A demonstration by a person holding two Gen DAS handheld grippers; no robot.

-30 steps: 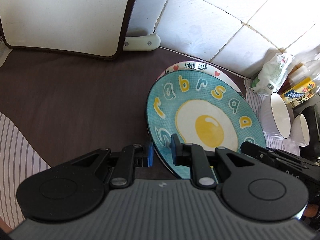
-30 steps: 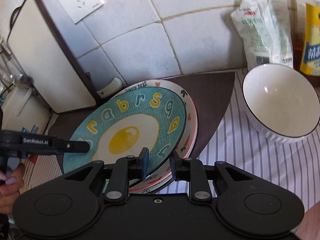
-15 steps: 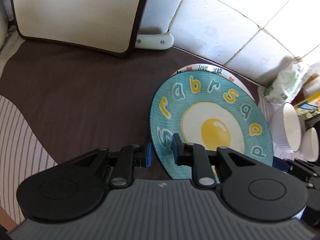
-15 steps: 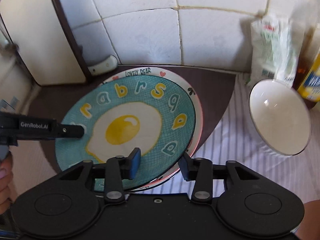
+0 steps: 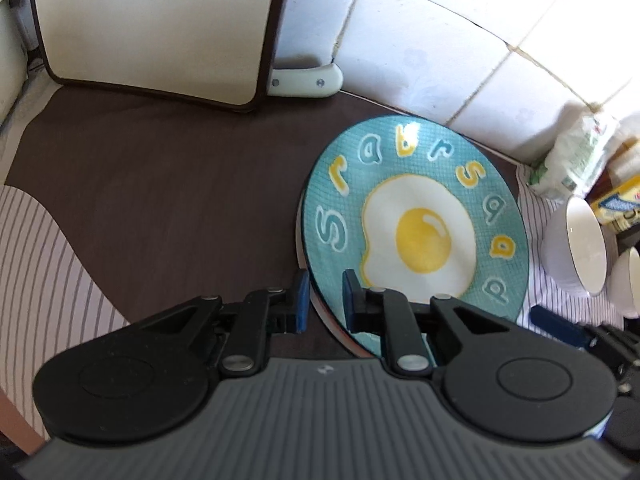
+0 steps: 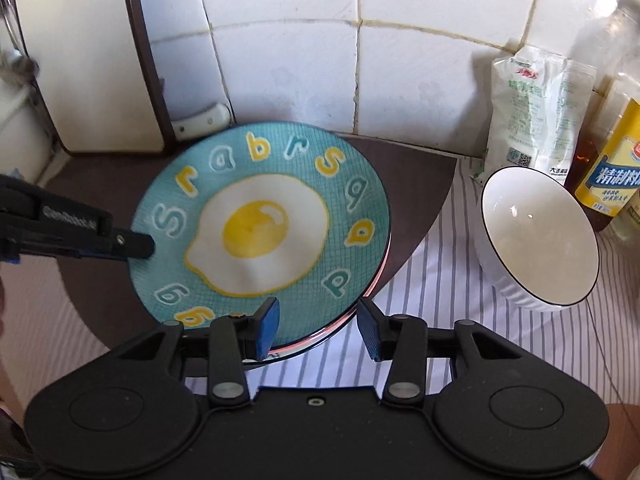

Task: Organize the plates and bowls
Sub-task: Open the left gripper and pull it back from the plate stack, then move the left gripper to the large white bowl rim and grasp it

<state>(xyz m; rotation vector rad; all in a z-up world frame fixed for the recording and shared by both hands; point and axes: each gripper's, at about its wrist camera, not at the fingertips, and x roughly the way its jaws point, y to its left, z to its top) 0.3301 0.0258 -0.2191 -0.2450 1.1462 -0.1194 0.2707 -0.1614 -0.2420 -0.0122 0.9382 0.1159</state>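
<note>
Teal plate (image 6: 260, 236) atop 1 plate; 2 bowls (image 5: 584, 248).

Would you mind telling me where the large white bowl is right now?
In the right wrist view the large white bowl sits right of the egg plate on the striped cloth, in front of the white packet.

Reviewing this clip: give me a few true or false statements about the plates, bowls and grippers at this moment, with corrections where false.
1. The teal egg plate lies on top of another plate. True.
2. The left gripper is clamped on the egg plate's rim. True.
3. The right gripper is shut on the plate. False: its pads stand apart, clear of the rim.
4. The white bowl sits on the egg plate. False: it stands apart on the striped cloth.
5. The bowl holds food. False: it looks empty.
</note>
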